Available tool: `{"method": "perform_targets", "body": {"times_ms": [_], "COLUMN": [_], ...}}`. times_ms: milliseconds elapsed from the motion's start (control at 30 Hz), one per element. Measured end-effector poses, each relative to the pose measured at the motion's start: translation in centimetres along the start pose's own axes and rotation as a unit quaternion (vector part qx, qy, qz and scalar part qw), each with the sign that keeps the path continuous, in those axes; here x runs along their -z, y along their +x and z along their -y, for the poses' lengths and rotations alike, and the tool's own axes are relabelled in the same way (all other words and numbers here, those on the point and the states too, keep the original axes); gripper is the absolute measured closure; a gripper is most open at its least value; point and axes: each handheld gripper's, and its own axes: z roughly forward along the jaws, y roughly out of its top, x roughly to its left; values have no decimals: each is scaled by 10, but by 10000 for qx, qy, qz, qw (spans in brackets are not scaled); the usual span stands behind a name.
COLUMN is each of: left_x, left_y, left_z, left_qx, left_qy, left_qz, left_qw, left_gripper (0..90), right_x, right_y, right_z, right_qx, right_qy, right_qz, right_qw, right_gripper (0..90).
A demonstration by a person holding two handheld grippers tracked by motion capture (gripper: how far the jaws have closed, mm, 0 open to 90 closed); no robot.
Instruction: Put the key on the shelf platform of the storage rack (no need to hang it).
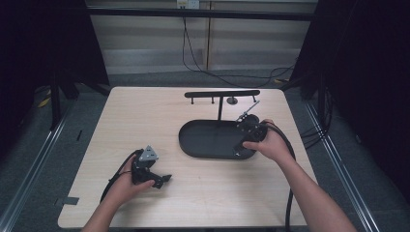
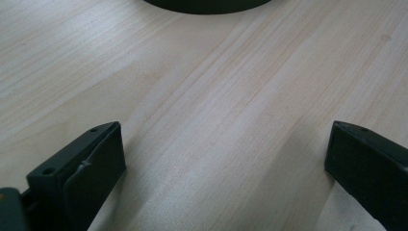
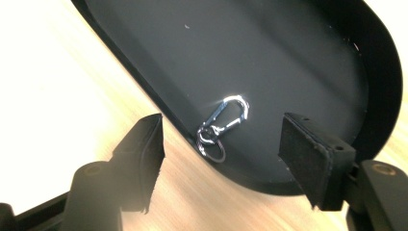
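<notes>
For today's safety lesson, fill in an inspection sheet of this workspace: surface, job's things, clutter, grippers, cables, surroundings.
Surface: pale wooden table, bare and dry.
Job's things: black oval tray; silver clip with key rings lies inside it near the rim; black rack stands behind the tray.
Clutter: nothing seen.
Grippers: left gripper open over bare wood; right gripper open above the clip.
Cables: black cable on the floor behind the table.
Surroundings: dark frame, grey floor.
</notes>
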Motion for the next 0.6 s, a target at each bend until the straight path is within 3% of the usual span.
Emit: {"method": "perform_targets", "body": {"times_ms": [600], "left_x": [0], "left_y": [0], "left_z": [0], "left_qx": [-3], "left_qy": [-7], "left_qz": [-6], "left_qw": [10000], "left_gripper": [1], "right_x": [5], "right_y": [0], "right_z": [29], "right_qx": [26], "right_qy": [-28], "right_qz": [39], "right_qw": [10000], "right_gripper": [281]}}
